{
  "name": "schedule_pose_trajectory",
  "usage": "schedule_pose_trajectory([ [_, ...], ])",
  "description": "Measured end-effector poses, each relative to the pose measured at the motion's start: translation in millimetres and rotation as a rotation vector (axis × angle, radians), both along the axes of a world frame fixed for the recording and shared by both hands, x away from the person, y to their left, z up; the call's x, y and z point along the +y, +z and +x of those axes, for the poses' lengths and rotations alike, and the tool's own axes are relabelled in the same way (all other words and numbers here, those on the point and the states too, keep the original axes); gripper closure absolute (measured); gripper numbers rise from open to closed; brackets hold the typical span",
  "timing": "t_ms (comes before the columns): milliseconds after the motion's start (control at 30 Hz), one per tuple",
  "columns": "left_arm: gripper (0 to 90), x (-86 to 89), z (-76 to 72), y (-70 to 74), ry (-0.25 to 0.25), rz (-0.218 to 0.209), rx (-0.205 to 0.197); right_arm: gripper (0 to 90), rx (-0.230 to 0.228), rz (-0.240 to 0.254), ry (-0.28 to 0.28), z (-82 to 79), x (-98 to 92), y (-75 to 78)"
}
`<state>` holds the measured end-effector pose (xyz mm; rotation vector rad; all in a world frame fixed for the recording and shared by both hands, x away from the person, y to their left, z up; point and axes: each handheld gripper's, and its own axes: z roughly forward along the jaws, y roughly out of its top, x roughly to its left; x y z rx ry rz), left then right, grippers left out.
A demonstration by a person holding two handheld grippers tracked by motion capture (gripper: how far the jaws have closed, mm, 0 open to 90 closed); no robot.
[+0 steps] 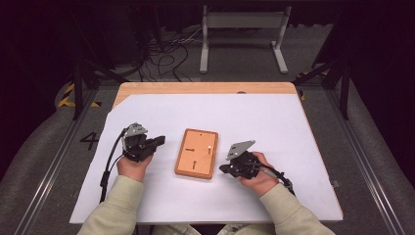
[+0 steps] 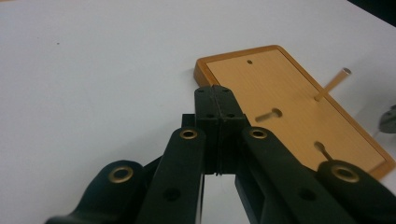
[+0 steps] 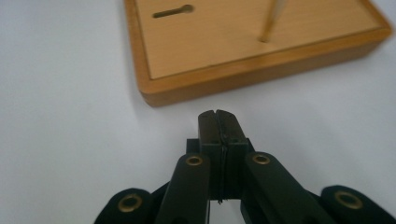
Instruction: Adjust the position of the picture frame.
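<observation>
Both grippers come in from the bottom of the high view, one on each side of the wooden board, and both are closed with nothing between the jaws. Left gripper (image 1: 157,141) sits at the lower left of the middle, and its own view shows the two black jaws pressed flat together above bare white sheet, with the tip just beside the near corner of the board (image 2: 289,107). Right gripper (image 1: 224,168) is at the lower right of the middle; in its own view the jaws also meet along one thin line, a little apart from the board's edge (image 3: 243,81). I think the hands rest like this, closed and empty and pointing inward, so that either one can approach the board from its own side. Board (image 1: 196,152) lies flat in the centre of the white sheet (image 1: 147,196), long side running away from the person. On its face I see dark slots (image 2: 270,114) and one thin peg (image 2: 332,84) standing upright, near the side where the right gripper waits. Farther up the frame, the wooden table edge (image 1: 205,87) shows beyond the sheet.
</observation>
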<state>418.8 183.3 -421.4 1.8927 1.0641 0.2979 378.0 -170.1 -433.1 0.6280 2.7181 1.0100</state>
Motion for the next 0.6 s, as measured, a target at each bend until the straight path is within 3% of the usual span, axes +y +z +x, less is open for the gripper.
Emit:
schedule_pose_trajectory([
  [100,89.8,-7.7,13.0,-3.5,0.01,0.017,0.054,90.0,-0.011,0.022,-0.054,-0.4,-20.2,6.8],
  [200,89.8,-13.9,28.4,-8.0,0.008,0.061,0.1,90.0,-0.019,0.035,-0.102,-0.9,-37.2,12.1],
  [233,89.8,-16.1,34.8,-9.9,0.005,0.063,0.138,90.0,-0.023,0.039,-0.115,-1.1,-42.1,13.7],
  [300,89.7,-21.7,44.4,-12.9,0.0,0.088,0.176,90.0,-0.031,0.048,-0.138,-2.0,-51.9,16.6],
  [567,89.7,-44.7,64.4,-28.2,-0.056,0.179,0.273,90.0,-0.036,0.064,-0.19,-5.0,-70.8,19.4],
  [600,89.7,-45.5,65.8,-27.9,-0.055,0.17,0.279,90.0,-0.036,0.064,-0.193,-5.9,-72.2,19.1],
])
